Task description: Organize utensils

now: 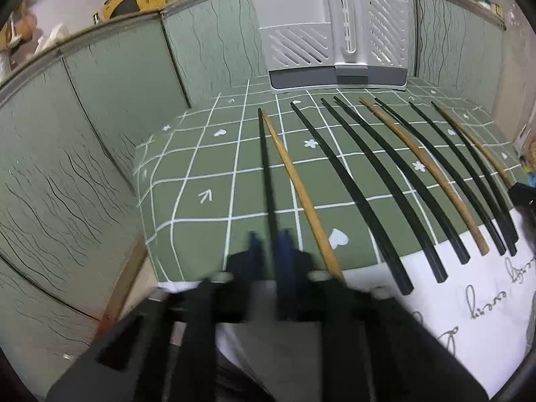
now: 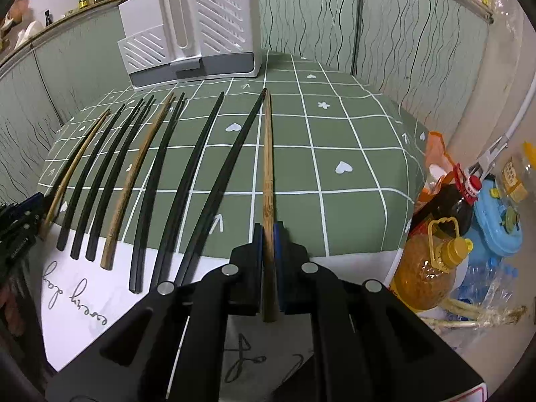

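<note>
You have glossy black plastic-looking chopsticks [image 2: 187, 167] lying beside matt, grainy bamboo ones [image 2: 129, 181]. Your desk wears a soft green checked cloth [image 2: 335, 201]. The white holder [image 2: 194, 30] looks like smooth matt plastic with a grey base.

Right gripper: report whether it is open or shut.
Shut. The right gripper has its blue pads pressed against both sides of a wooden chopstick.

Pretty clearly someone's home kitchen corner: checked green cloth [image 2: 348, 201] over the tabletop, chopsticks [image 2: 147, 174] laid out, a white utensil rack [image 2: 201, 33] at the back, oil bottle [image 2: 425, 268] and dark sauce bottle [image 2: 449, 201] alongside, knick-knacks on the ledge [image 1: 110, 30].
</note>
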`<state>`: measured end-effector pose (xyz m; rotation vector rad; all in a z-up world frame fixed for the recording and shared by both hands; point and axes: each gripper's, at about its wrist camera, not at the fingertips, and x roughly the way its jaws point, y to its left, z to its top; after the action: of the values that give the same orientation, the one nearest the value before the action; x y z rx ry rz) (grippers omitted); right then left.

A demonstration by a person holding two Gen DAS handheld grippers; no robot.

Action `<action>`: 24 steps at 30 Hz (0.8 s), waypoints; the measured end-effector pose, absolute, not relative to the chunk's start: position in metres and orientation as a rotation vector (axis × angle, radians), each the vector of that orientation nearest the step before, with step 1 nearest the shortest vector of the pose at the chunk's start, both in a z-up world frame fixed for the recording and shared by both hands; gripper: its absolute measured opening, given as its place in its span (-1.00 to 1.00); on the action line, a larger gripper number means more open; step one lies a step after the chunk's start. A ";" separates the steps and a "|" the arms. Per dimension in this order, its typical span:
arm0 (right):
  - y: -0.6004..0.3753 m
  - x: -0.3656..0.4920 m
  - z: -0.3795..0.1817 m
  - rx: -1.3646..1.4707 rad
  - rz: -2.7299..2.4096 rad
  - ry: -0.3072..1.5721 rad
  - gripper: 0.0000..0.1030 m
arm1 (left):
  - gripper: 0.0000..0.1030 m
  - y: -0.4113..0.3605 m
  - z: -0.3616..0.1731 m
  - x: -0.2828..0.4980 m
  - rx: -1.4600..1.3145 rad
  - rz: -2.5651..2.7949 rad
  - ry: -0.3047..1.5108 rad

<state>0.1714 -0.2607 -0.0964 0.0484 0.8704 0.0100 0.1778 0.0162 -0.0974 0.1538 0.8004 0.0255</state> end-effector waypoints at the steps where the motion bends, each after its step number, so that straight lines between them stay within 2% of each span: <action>1: -0.261 0.171 -0.097 0.047 0.008 0.868 -0.87 | -0.84 0.017 -0.097 0.177 0.143 0.021 0.797; 11: -0.265 0.167 -0.074 0.055 0.010 0.821 -0.87 | -0.85 0.033 -0.079 0.174 0.060 -0.010 0.786; 24: -0.268 0.167 -0.030 0.069 0.022 0.731 -0.87 | -0.85 0.053 -0.019 0.169 -0.007 -0.045 0.675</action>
<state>0.1670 -0.2679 -0.0296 0.0692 0.7315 0.0218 0.1692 0.0534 -0.0190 -0.0075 0.6750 -0.0451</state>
